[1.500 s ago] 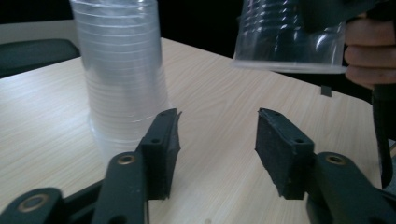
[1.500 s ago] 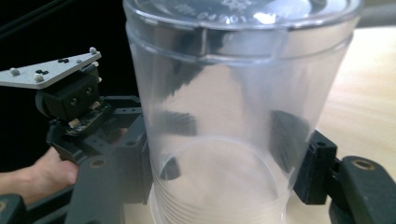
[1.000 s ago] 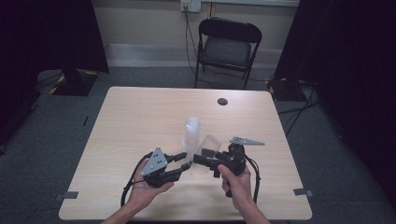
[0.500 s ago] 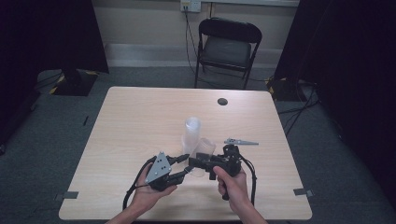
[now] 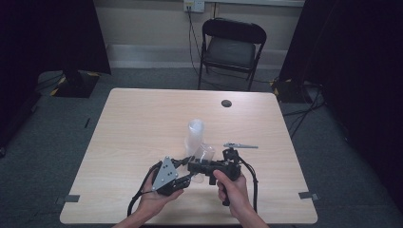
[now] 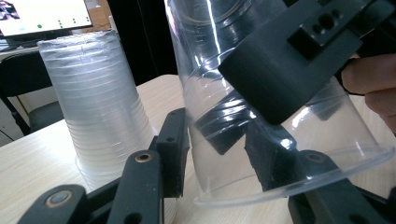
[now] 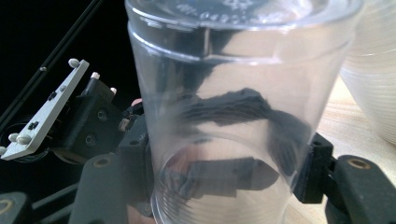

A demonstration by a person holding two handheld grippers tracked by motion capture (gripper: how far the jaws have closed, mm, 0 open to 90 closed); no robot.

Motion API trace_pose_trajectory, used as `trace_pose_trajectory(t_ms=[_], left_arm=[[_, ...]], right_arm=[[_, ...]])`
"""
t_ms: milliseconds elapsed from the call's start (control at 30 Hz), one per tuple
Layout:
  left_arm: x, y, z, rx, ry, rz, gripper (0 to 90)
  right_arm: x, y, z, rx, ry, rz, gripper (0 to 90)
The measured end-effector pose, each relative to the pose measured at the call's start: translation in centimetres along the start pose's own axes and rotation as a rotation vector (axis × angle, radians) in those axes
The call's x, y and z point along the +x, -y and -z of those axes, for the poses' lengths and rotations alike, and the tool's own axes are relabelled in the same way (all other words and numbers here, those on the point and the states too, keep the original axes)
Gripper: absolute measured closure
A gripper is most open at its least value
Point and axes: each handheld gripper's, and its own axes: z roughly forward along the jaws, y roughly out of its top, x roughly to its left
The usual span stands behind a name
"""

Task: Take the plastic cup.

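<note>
An upside-down stack of clear plastic cups (image 5: 195, 134) (image 6: 100, 107) stands on the wooden table (image 5: 142, 123). A single clear cup (image 5: 206, 153) (image 7: 233, 93) is held base up, just in front of the stack. My right gripper (image 5: 197, 167) (image 7: 224, 163) is shut on it, one jaw pressing each side. My left gripper (image 5: 187, 176) (image 6: 217, 149) is open at the cup's rim. One of its fingers (image 6: 173, 149) touches the outer wall. The other finger (image 6: 266, 154) shows through the plastic. In the left gripper view the right gripper's jaw block crosses in front of the cup.
A small black round object (image 5: 226, 103) lies near the table's far edge. A black folding chair (image 5: 233, 47) stands beyond the table. Both hands work close to the table's near edge. A lit monitor (image 6: 46, 16) sits in the background of the left gripper view.
My right gripper has carried the single cup a little left and nearer, up to the left gripper's jaws. The left gripper has barely shifted. The stack has stayed put.
</note>
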Motion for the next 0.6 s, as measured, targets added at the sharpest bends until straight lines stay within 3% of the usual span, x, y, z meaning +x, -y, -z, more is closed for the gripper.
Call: trace_pose_trajectory(t_ms=[133, 333, 433, 500, 600], left_arm=[[-0.19, -0.04, 0.00, -0.001, 0.000, -0.013, 59.1], [-0.02, -0.14, 0.10, -0.004, -0.015, -0.006, 71.8], [0.18, -0.14, 0.20, 0.008, -0.013, -0.008, 74.0], [0.44, -0.08, 0.19, 0.018, -0.005, 0.023, 75.3], [0.71, -0.10, 0.28, 0.024, -0.009, 0.036, 79.5]], right_arm=[[-0.01, 0.02, -0.07, 0.006, -0.007, -0.008, 37.4], [-0.27, 0.02, -0.07, 0.016, -0.012, -0.018, 35.2], [-0.32, 0.06, -0.34, 0.025, -0.021, -0.016, 32.8], [-0.37, 0.12, -0.58, 0.026, -0.022, -0.005, 30.0], [-0.51, 0.07, -0.66, 0.014, -0.010, 0.013, 25.6]])
